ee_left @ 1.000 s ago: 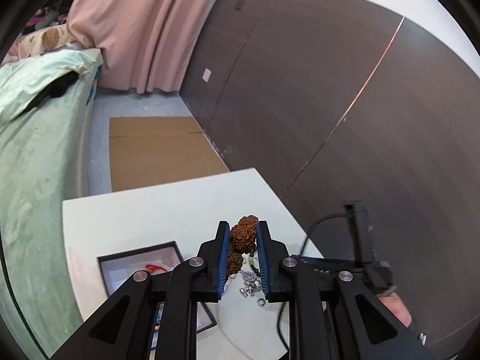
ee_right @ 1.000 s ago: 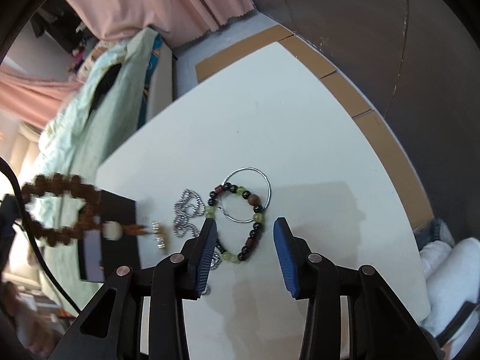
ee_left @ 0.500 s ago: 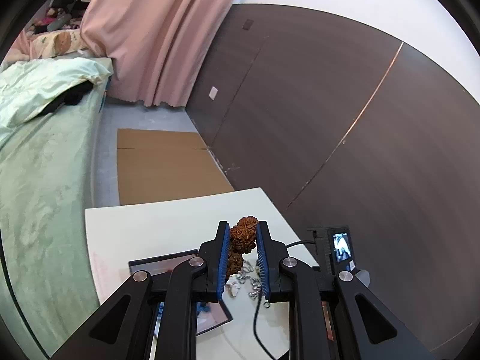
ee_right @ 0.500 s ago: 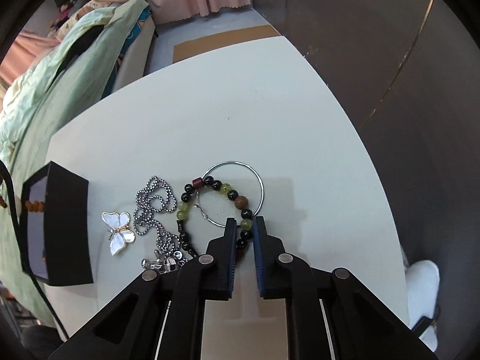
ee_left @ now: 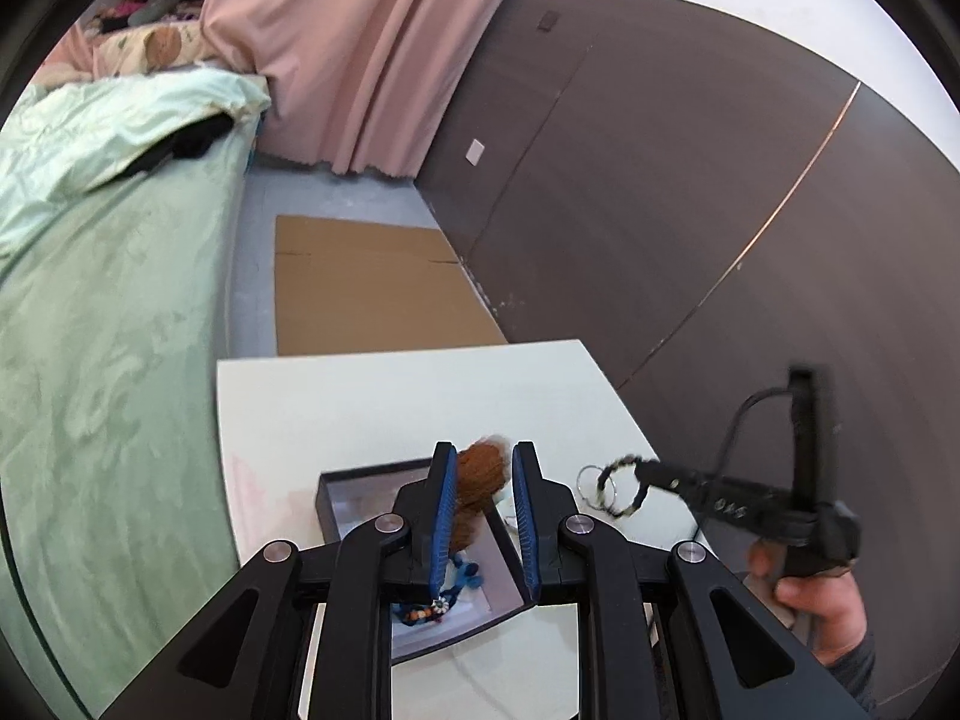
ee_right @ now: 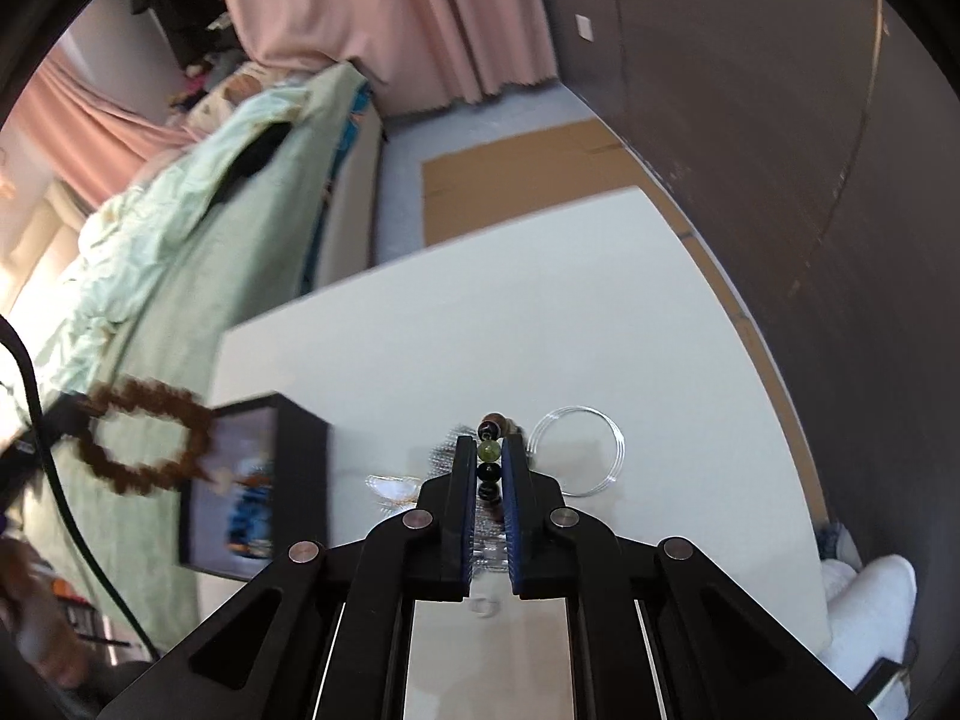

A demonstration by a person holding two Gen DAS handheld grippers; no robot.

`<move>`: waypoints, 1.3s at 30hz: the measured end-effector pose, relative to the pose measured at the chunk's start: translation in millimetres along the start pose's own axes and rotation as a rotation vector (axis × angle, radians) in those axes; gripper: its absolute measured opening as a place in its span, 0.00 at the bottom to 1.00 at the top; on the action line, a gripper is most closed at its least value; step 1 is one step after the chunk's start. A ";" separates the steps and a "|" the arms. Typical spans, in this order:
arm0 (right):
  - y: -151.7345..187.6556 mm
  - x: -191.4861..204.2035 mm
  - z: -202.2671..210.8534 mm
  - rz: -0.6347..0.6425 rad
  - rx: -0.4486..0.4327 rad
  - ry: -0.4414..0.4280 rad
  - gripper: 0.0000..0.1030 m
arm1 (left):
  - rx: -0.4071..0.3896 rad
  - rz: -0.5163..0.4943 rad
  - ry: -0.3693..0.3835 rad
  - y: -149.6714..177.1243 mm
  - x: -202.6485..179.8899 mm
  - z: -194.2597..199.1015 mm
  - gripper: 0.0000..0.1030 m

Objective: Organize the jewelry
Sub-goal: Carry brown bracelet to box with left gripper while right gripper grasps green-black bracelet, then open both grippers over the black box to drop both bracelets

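Between your left gripper (ee_left: 483, 501) pads, a knobbly brown seed bracelet (ee_left: 477, 477) sits pinched, blurred above the black box (ee_left: 327, 495). Your right gripper (ee_right: 487, 483) pinches a round-beaded green-and-black bracelet (ee_right: 489, 451), mostly hidden; beside it a thin wire hoop (ee_right: 579, 444) lies on the white surface (ee_right: 480, 324).

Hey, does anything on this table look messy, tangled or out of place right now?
Yes. As the right gripper lifts the beaded bracelet, a thin silver ring dangles off it in the left wrist view. A wire hoop still lies loose on the white table.
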State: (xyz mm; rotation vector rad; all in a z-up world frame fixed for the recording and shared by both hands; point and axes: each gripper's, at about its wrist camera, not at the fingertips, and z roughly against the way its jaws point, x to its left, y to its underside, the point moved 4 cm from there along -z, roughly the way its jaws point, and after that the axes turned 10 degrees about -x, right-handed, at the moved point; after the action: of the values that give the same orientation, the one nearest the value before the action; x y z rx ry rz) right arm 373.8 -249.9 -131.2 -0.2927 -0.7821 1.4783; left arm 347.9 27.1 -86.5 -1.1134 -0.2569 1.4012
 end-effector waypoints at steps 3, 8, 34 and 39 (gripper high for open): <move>-7.5 20.7 7.7 0.016 -0.016 -0.043 0.09 | 0.036 0.011 -0.023 4.6 6.6 -6.3 0.35; -18.0 52.7 16.7 0.040 -0.035 -0.118 0.09 | -0.017 0.037 -0.040 -1.5 14.4 4.5 0.56; 5.2 88.3 -14.1 0.078 0.075 -0.196 0.41 | -0.016 0.089 -0.138 1.6 47.7 4.5 0.56; 0.6 39.6 2.6 0.026 0.039 -0.145 0.41 | 0.022 0.056 -0.109 7.2 25.2 -11.3 0.56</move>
State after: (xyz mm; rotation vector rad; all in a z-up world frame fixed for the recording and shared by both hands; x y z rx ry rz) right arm 368.0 -212.7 -118.3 -0.1686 -0.8668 1.5497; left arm 357.3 42.1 -108.9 -1.0349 -0.2899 1.5135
